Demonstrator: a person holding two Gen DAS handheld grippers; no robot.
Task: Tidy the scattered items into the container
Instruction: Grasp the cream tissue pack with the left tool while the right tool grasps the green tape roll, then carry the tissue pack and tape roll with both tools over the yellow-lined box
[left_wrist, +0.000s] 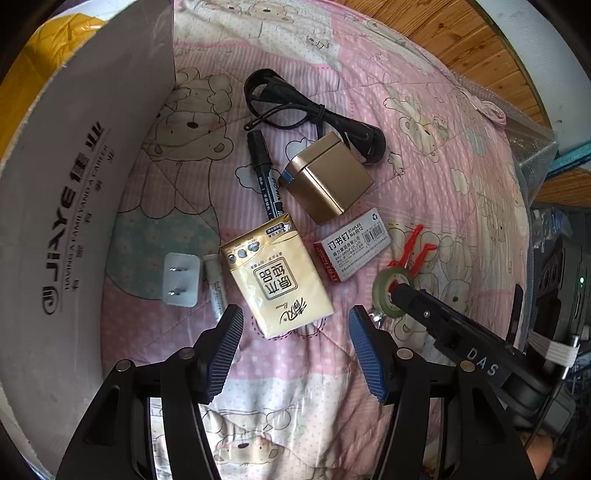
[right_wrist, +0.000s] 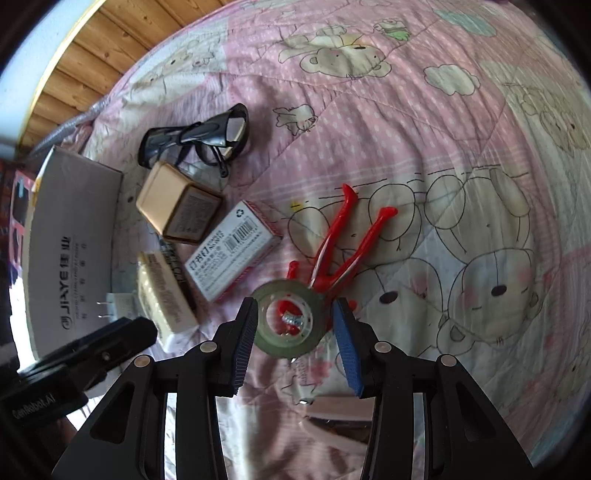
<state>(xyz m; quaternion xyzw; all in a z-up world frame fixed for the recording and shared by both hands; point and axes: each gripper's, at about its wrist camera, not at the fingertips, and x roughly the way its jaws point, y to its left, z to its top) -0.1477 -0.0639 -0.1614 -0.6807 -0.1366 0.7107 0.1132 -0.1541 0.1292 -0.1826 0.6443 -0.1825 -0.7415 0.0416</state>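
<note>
Right gripper (right_wrist: 293, 341) spread wide around the tape roll (right_wrist: 288, 321) near the middle of the quilt (right_wrist: 406, 129), likely set to pinch it for the cardboard box (left_wrist: 74, 184), with left gripper (left_wrist: 295, 354) open above the tissue pack (left_wrist: 277, 280).

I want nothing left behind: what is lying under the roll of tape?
The tape roll lies over the red clip; red plastic and a metal spring show through its hole. Anything under the ring itself is covered.
</note>
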